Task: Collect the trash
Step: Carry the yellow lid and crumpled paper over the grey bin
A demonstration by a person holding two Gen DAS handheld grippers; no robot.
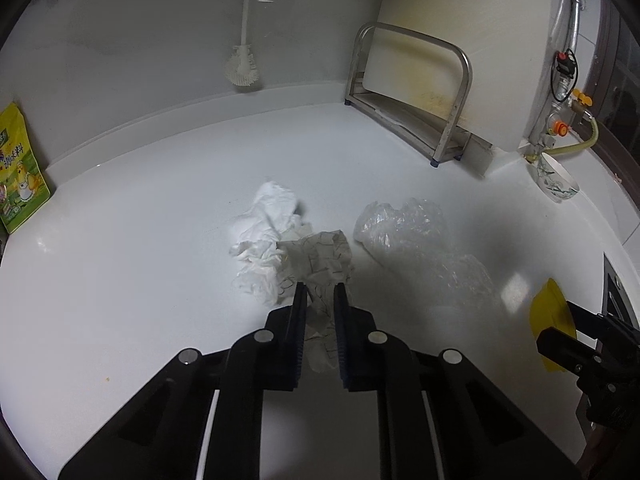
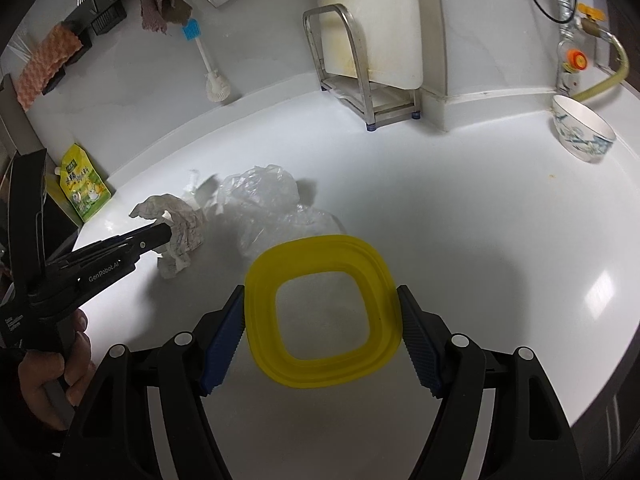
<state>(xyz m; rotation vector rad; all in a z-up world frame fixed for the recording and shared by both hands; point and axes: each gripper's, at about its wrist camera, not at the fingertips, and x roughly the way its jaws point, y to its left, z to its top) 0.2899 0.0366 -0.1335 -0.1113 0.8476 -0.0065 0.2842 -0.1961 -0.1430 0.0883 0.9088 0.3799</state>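
Note:
My left gripper (image 1: 320, 292) is shut on a crumpled printed paper (image 1: 316, 258) and holds it just above the white counter; it also shows in the right wrist view (image 2: 176, 224). A crumpled white tissue (image 1: 266, 236) lies just left of it. A clear plastic wrap (image 1: 404, 226) lies to its right, and also shows in the right wrist view (image 2: 268, 200). My right gripper (image 2: 322, 292) is shut on a yellow square container (image 2: 320, 314), its fingers against the rim on both sides. The container also shows in the left wrist view (image 1: 550, 324).
A steel rack (image 1: 412, 92) with a white cutting board stands at the back. A patterned bowl (image 2: 582, 132) sits at the right by a gas valve and hose. A yellow-green pouch (image 2: 82, 186) leans at the left wall. A brush (image 1: 244, 60) hangs on the wall.

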